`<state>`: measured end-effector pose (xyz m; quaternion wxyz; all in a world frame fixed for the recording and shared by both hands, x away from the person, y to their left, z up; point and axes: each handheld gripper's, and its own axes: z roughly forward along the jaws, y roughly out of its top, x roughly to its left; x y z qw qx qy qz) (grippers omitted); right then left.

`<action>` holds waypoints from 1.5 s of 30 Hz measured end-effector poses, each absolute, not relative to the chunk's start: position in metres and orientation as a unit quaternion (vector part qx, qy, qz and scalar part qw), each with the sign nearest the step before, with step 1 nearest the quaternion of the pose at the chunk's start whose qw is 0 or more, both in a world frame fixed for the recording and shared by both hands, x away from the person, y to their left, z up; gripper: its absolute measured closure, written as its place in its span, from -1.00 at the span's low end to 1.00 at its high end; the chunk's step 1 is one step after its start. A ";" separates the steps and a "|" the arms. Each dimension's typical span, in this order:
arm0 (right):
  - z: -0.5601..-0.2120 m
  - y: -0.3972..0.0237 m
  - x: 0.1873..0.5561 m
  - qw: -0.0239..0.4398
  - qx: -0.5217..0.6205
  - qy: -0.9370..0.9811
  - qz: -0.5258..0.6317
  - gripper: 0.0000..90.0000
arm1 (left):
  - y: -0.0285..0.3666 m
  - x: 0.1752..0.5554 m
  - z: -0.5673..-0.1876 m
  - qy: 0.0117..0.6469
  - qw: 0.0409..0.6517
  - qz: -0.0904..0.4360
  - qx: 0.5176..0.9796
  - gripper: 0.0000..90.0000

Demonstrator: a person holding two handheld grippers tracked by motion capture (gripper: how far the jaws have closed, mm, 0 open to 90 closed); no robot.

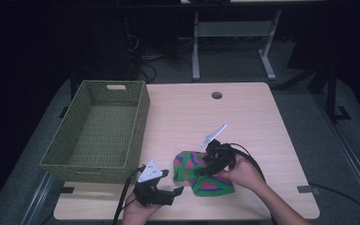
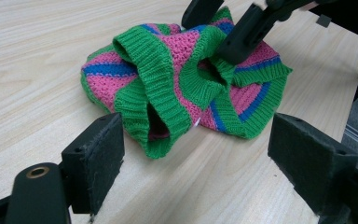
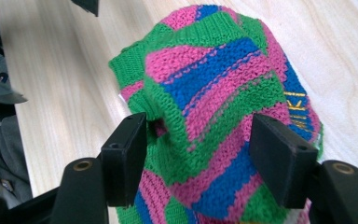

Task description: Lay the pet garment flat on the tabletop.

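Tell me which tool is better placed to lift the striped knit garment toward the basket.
Right. The right tool already straddles a fold of the striped knit garment, jaws open around it. The left tool waits open beside it, touching nothing, though nearer the wicker basket.

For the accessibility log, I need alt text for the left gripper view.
A crumpled knitted garment, striped green, pink and blue, lies on a light wooden table just beyond the left gripper, whose black jaws stand wide apart and touch nothing. The right gripper reaches in from the top, one jaw tip down on the garment's green ribbed edge.
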<state>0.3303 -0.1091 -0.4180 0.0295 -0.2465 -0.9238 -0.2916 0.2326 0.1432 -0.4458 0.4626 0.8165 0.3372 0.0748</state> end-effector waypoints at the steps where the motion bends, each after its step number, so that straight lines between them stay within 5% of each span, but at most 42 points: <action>1: -0.416 -0.110 0.329 0.030 -0.243 -0.924 -0.293 -0.18 | 0.143 0.233 -0.446 0.337 0.462 0.074 0.817 -0.60; 22: -0.380 -0.088 0.317 0.011 -0.158 -0.935 -0.319 0.25 | 0.145 0.233 -0.445 0.335 0.462 0.079 0.818 -0.60; 45: -0.432 -0.061 0.325 0.045 -0.156 -0.955 -0.249 0.28 | 0.145 0.232 -0.444 0.338 0.466 0.080 0.814 -0.60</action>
